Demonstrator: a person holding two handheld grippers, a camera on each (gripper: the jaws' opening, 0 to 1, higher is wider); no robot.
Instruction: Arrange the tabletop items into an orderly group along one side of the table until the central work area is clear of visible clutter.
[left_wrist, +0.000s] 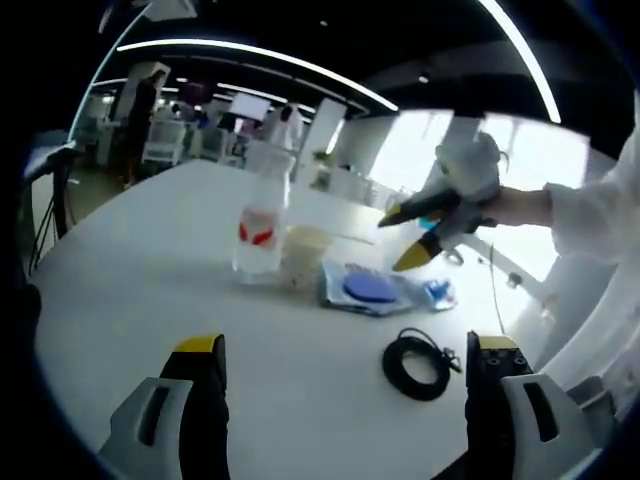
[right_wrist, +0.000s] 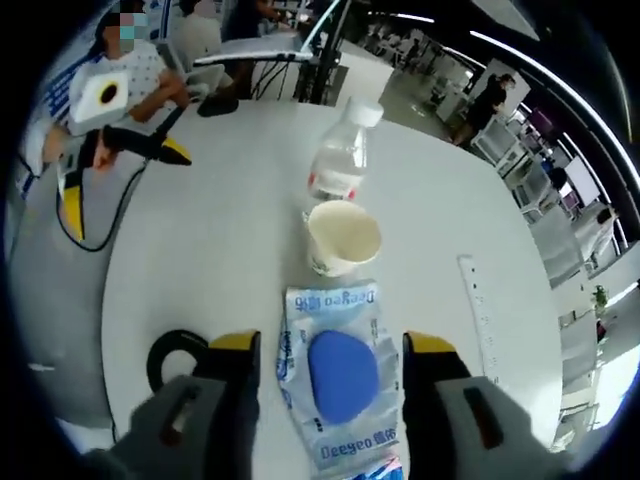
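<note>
Tabletop items sit in a loose cluster on the white desk (right_wrist: 200, 250): a water bottle (right_wrist: 341, 160), a paper cup (right_wrist: 342, 238) just beside it, a clear packet with a blue pad (right_wrist: 340, 375), a coiled black cable (left_wrist: 417, 364) and a ruler (right_wrist: 483, 315). Grouping looks barely begun, I judge. The right gripper (right_wrist: 330, 385) is spread wide, straddling the packet without gripping it; the left gripper (left_wrist: 345, 400) hangs spread and empty above bare desk.

on the bench (right_wrist: 200, 250), in the right gripper view: packet (right_wrist: 338, 385) nearest, between the fingers (right_wrist: 240, 385); cup (right_wrist: 343, 238) just behind it; bottle (right_wrist: 340, 160) behind the cup; ruler (right_wrist: 482, 315) to the right; cable coil (right_wrist: 175, 358) to the left.
</note>
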